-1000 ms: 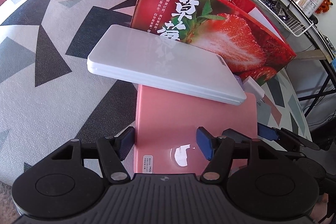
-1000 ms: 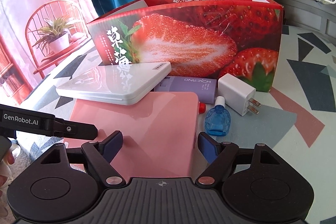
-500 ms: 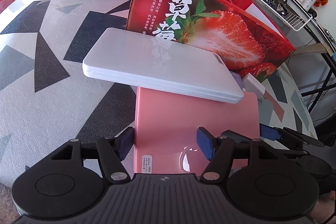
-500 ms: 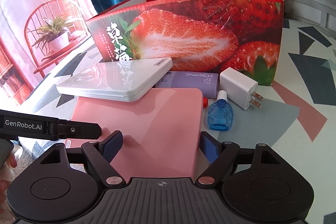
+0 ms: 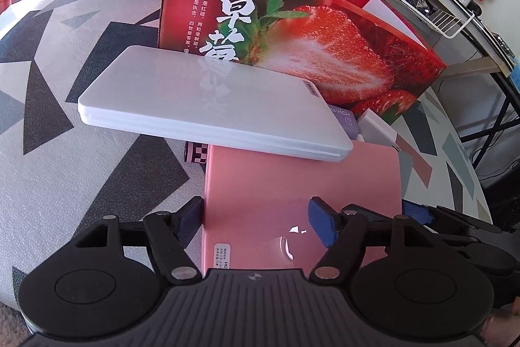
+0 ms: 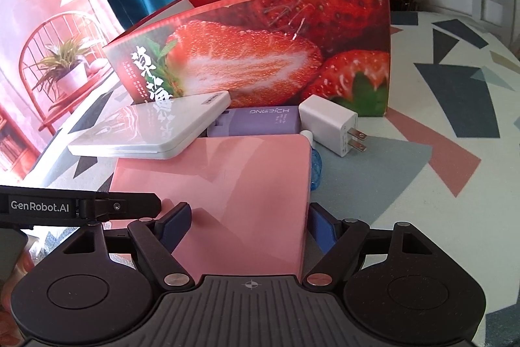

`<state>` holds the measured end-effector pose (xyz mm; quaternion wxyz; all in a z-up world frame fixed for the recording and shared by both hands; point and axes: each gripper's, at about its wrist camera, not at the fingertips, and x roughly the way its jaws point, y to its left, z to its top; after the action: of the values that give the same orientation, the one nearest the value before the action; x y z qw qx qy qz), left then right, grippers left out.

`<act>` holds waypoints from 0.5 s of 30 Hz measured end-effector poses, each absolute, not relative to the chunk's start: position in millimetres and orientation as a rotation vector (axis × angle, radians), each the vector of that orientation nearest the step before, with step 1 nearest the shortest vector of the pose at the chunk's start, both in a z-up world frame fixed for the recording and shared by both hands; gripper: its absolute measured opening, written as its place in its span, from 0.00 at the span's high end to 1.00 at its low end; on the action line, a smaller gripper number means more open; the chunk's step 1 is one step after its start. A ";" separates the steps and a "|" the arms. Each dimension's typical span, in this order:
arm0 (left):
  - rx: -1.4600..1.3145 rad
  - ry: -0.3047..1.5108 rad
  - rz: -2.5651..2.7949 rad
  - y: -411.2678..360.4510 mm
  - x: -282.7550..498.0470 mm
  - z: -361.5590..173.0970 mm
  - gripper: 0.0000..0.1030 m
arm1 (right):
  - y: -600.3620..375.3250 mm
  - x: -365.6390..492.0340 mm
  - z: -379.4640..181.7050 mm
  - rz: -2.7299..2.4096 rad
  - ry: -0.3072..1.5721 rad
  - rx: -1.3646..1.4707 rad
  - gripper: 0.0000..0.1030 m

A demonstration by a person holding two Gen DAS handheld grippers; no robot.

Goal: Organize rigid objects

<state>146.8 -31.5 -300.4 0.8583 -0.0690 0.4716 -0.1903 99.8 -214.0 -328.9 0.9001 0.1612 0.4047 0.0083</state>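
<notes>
Pink board [image 5: 302,184] is being tipped up at its near end on the patterned table [image 5: 81,184]. A checkered item [image 5: 196,152] is now being exposed beside its left edge, and the blue bottle [image 6: 316,165] is being hidden far more than a second ago. The white case [image 5: 211,106] is being carried on the far end, against the strawberry box [image 5: 308,54]. The left gripper [image 5: 255,205] is spread, its jaws having just been opening with the board's near left part between them, unpinched. The right gripper [image 6: 249,210] is being held astride the board; whether it is pinching cannot be told. Judged from this, the board is being freed for sorting into the box.
</notes>
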 end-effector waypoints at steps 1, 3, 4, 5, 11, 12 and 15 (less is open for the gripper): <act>-0.155 1.003 -0.398 -32.8 147.7 -300.1 0.29 | -214.6 99.3 -329.3 0.017 0.840 0.342 0.28; -0.186 1.016 -0.411 -34.6 149.8 -298.9 0.29 | -213.9 97.7 -326.4 -0.002 0.844 0.342 0.30; -0.203 1.017 -0.424 -35.9 150.8 -297.6 0.29 | -214.0 96.5 -323.2 -0.014 0.840 0.340 0.30; -0.219 1.016 -0.440 -37.2 151.5 -296.0 0.29 | -214.0 94.5 -318.4 -0.027 0.832 0.328 0.30; -0.216 1.000 -0.526 -59.1 149.4 -285.7 0.29 | -224.6 80.6 -293.1 -0.113 0.767 0.286 0.33; -0.213 1.005 -0.540 -63.6 149.0 -284.8 0.29 | -226.8 77.6 -290.2 -0.128 0.760 0.284 0.33; -0.235 1.046 -0.571 -71.4 152.2 -289.4 0.29 | -232.5 70.0 -283.8 -0.175 0.751 0.272 0.32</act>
<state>152.2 -71.4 -289.4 0.8212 -0.1104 0.4915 -0.2682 70.0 -232.5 -283.8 0.9175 0.1324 0.3653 -0.0848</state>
